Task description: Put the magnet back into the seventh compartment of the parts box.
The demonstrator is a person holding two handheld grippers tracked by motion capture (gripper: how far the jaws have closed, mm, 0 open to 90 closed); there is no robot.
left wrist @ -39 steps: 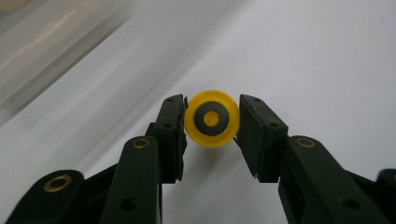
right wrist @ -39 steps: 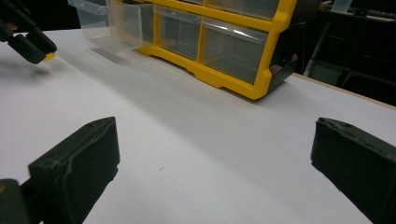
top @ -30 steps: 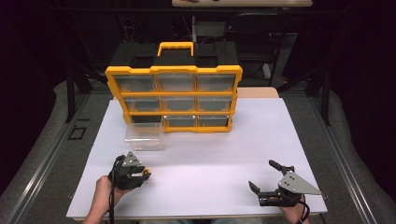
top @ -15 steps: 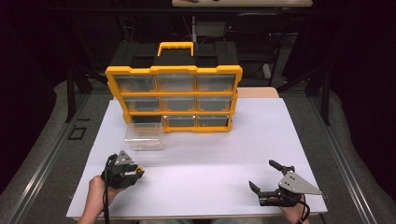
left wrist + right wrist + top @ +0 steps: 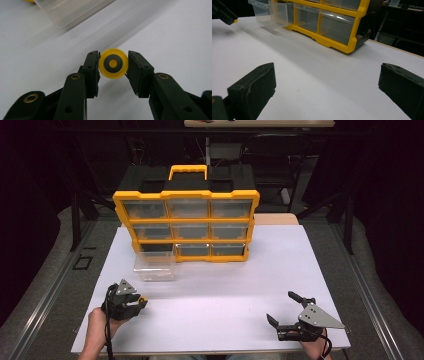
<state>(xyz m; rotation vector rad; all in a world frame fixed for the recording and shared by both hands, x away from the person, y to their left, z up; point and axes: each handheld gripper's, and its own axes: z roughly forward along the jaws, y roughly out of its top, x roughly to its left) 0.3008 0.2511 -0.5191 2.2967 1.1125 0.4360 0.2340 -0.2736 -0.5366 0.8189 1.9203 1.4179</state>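
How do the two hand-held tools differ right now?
The left tool is clamped on a small yellow wheel; the right tool stands wide open with nothing between its jaws. The left one sits near the pulled-out clear drawer, the right one far from it. Both are black and low over the white table.

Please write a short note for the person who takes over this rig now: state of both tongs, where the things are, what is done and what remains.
Left tongs: shut on the yellow wheel, held just above the white table, near its front left.
Right tongs: open, nothing between the pads, resting at the front right.
Clear drawer: pulled out of the bottom-left slot of the yellow organizer, standing on the table just in front of it, beyond the left tongs.
Done: drawer out, wheel gripped.
Left, probably: carry the wheel to the drawer, drop it in, then push the drawer back into its slot.
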